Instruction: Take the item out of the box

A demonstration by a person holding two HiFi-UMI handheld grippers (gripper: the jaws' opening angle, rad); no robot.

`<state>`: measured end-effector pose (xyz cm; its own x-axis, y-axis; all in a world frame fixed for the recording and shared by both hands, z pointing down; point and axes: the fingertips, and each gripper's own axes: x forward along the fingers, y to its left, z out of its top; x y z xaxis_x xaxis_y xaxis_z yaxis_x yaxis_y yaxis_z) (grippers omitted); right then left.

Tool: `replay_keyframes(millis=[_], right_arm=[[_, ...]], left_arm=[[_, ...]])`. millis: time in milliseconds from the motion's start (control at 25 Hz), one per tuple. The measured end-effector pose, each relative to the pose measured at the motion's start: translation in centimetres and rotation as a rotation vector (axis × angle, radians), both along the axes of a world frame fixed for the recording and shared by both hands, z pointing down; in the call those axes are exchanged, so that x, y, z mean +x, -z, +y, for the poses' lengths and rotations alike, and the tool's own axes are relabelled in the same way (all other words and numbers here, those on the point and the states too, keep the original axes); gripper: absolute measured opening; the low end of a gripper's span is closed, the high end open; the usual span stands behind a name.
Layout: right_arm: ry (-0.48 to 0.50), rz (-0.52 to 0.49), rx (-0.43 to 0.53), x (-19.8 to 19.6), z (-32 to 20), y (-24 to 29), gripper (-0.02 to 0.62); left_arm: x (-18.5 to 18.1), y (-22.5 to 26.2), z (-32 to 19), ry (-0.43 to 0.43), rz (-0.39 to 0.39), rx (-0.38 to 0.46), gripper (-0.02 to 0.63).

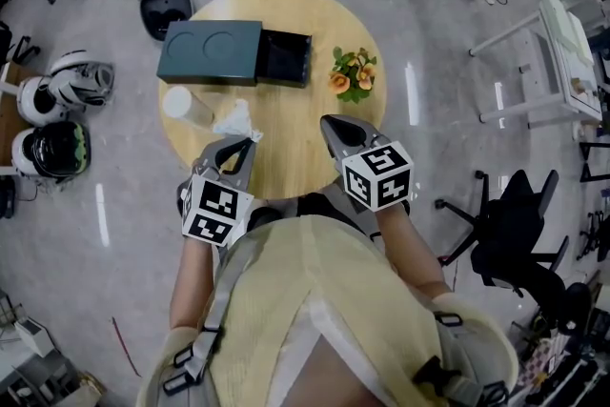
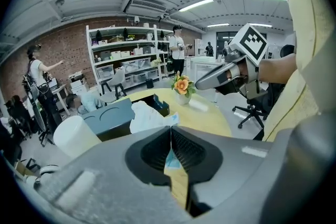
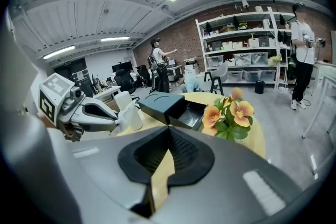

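Observation:
A dark teal box (image 1: 210,50) lies at the far side of the round wooden table (image 1: 286,162), its black drawer (image 1: 286,58) pulled out to the right and looking empty. My left gripper (image 1: 251,142) is shut on a corner of a white crumpled packet (image 1: 234,121), held just above the table near the box. In the left gripper view the packet (image 2: 149,115) bulges past the pinched jaw tips (image 2: 170,126). To the right, my right gripper (image 1: 330,121) hovers over the table with its jaws together and nothing in them; its tips (image 3: 169,128) point toward the box (image 3: 163,104).
A white cylinder (image 1: 184,107) stands left of the packet. A small pot of orange flowers (image 1: 353,73) sits right of the drawer. Round the table are a black office chair (image 1: 505,224), a stool (image 1: 167,10), white helmets (image 1: 67,81) on the floor, shelving and standing people.

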<state>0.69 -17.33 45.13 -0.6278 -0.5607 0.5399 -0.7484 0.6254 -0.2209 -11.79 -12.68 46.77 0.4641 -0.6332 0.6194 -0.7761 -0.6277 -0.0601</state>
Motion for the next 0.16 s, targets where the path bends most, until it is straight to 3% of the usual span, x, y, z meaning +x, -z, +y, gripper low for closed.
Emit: replay_keyframes(millis=[160], right_arm=[[-0.002, -0.006, -0.007, 0.17, -0.04, -0.11, 0.002]], left_arm=[[0.3, -0.43, 0.11, -0.03, -0.034, -0.006, 0.012]])
